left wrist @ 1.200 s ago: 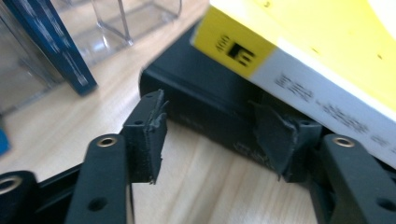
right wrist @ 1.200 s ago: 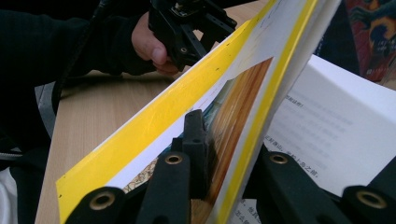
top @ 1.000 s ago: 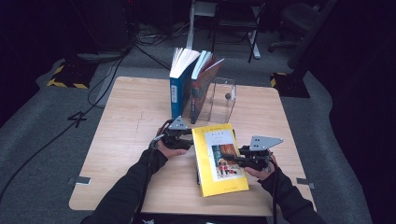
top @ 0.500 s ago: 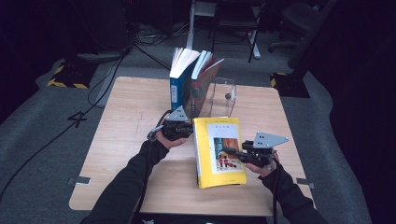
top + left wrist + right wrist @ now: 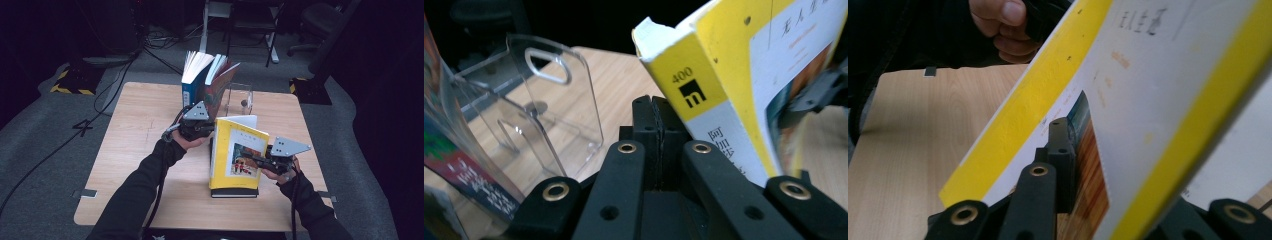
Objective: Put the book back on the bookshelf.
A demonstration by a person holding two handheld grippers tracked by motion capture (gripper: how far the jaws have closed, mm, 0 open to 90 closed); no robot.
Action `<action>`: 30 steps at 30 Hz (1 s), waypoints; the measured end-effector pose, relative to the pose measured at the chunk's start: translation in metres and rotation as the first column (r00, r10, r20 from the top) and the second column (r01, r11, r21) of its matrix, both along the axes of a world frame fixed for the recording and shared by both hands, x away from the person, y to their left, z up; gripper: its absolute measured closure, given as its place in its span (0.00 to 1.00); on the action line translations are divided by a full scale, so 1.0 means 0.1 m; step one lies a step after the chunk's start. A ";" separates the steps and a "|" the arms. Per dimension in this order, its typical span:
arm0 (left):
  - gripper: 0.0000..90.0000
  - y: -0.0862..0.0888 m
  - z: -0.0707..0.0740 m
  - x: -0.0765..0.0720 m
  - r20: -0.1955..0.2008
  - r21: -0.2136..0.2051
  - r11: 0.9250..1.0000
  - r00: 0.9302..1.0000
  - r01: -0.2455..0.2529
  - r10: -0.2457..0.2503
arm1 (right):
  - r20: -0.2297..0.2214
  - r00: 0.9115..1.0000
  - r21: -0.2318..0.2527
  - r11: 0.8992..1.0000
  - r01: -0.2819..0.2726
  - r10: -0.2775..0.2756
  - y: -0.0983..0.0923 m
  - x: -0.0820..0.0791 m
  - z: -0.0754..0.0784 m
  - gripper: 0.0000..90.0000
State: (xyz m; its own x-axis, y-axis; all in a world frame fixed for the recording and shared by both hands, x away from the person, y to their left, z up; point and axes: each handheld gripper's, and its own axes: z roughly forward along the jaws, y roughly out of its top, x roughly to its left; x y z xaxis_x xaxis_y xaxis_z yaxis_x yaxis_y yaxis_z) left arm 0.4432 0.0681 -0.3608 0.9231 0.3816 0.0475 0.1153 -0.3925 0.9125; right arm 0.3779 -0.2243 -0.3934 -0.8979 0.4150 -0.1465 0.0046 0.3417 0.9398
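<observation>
The yellow book (image 5: pixel 235 152) is held tilted above a dark book (image 5: pixel 234 192) on the table (image 5: pixel 130 150). The right gripper (image 5: pixel 250 159) is clamped on its cover edge. The left gripper (image 5: pixel 658 130), jaws just closed together empty, rests beside its spine. A one-sided grip could let it swing or slip, or knock the clear bookend (image 5: pixel 239 100).

A dim lab or studio: a lone wooden desk (image 5: pixel 140 125) on grey carpet (image 5: pixel 45 165), floor cables (image 5: pixel 120 55), hazard-striped stand feet (image 5: pixel 67 90), office chairs (image 5: pixel 320 30) behind.
</observation>
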 end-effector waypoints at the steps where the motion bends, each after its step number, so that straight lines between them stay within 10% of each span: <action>1: 1.00 0.00 0.03 -0.01 0.010 -0.001 1.000 1.000 -0.003 0.003 | 0.006 1.000 0.001 1.000 0.005 -0.005 0.00 0.01 0.02 0.93; 18: 0.95 0.07 0.15 -0.36 0.069 -0.036 0.999 0.998 0.002 0.000 | 0.089 0.996 -0.005 1.000 -0.012 0.013 0.00 -0.18 0.04 0.95; 30: 0.84 0.02 -0.08 -0.63 0.064 -0.020 1.000 0.998 0.007 -0.005 | 0.085 0.995 -0.004 0.999 -0.042 0.042 -0.09 -0.38 -0.01 0.95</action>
State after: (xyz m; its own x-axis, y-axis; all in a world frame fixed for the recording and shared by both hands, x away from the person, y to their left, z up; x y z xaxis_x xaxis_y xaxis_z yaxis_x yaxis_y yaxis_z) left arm 0.3805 0.0701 -0.3688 0.9207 0.3776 0.0990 0.0541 -0.3744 0.9257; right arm 0.3402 -0.2338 -0.3939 -0.8989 0.3765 -0.2242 -0.0902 0.3418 0.9354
